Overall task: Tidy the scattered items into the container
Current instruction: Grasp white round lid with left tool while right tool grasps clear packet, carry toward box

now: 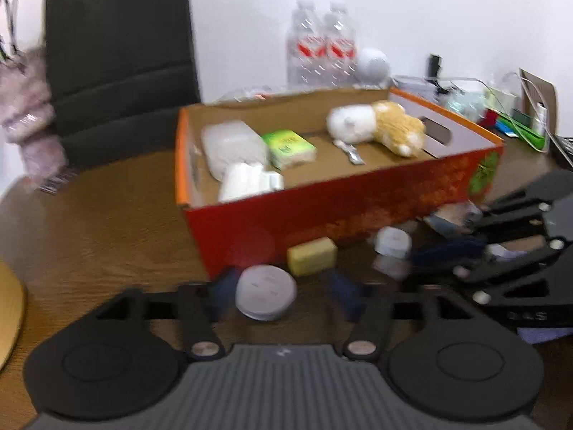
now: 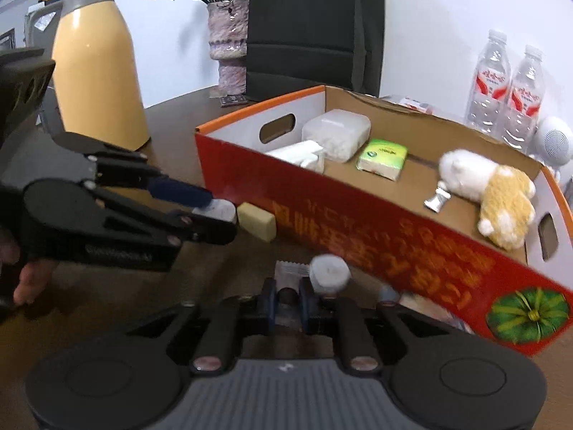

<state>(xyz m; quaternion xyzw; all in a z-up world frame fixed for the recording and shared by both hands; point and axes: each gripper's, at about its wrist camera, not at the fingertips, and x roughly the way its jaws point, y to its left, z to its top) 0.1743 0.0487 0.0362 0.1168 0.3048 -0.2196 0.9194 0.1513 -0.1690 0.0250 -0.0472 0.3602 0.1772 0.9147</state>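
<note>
The red cardboard box [image 1: 322, 211] [image 2: 358, 236] stands on the brown table and holds a plush toy [image 1: 386, 125], a green tissue pack [image 1: 290, 148], a clear plastic tub [image 1: 232, 145] and a small tube [image 2: 437, 199]. My left gripper [image 1: 283, 295] is open around a round white tin [image 1: 265, 297] in front of the box; it also shows in the right wrist view [image 2: 215, 211]. My right gripper [image 2: 288, 302] is shut on a small silver packet [image 2: 292, 270]. A yellow sponge [image 1: 312, 255] [image 2: 257, 221] and a white tape roll [image 1: 393, 242] [image 2: 329, 273] lie by the box's front wall.
A yellow thermos [image 2: 96, 61] and a vase of dried flowers [image 2: 229, 43] stand at the back left. A black chair [image 2: 311, 25] is behind the box. Water bottles [image 2: 505, 82] and a white speaker [image 2: 551, 143] stand right of it. Desk clutter [image 1: 515, 114] lies far right.
</note>
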